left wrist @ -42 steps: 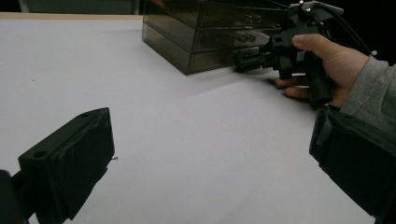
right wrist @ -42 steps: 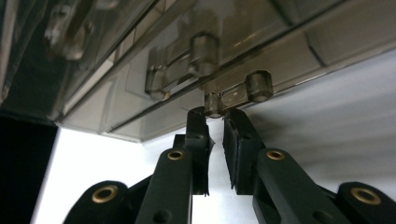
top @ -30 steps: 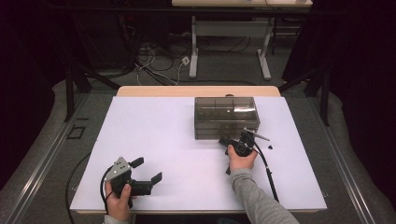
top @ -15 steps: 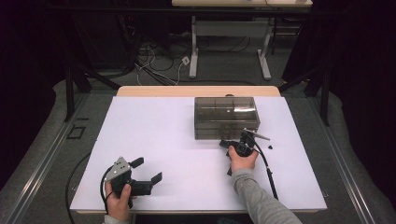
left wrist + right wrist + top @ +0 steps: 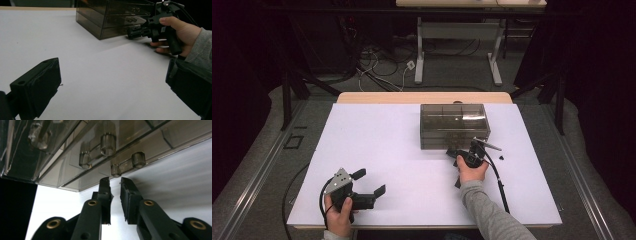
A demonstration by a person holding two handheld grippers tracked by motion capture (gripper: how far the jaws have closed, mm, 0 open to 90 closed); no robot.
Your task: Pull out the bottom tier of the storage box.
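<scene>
A smoky see-through drawer box stands on the white table, right of the middle. My right gripper lies low at the box's front, pointing at the bottom drawer. In the right gripper view the jaws stand a narrow gap apart, just short of the drawer's clear knob. They have just been opening and nothing is between them. My left gripper rests at the near left of the table, open wide and holding nothing. The left gripper view shows the box and the right gripper farther off.
A small black piece lies on the table just right of the right gripper. The gripper's cable trails back over the near right of the table. A desk frame and loose cables stand on the floor behind.
</scene>
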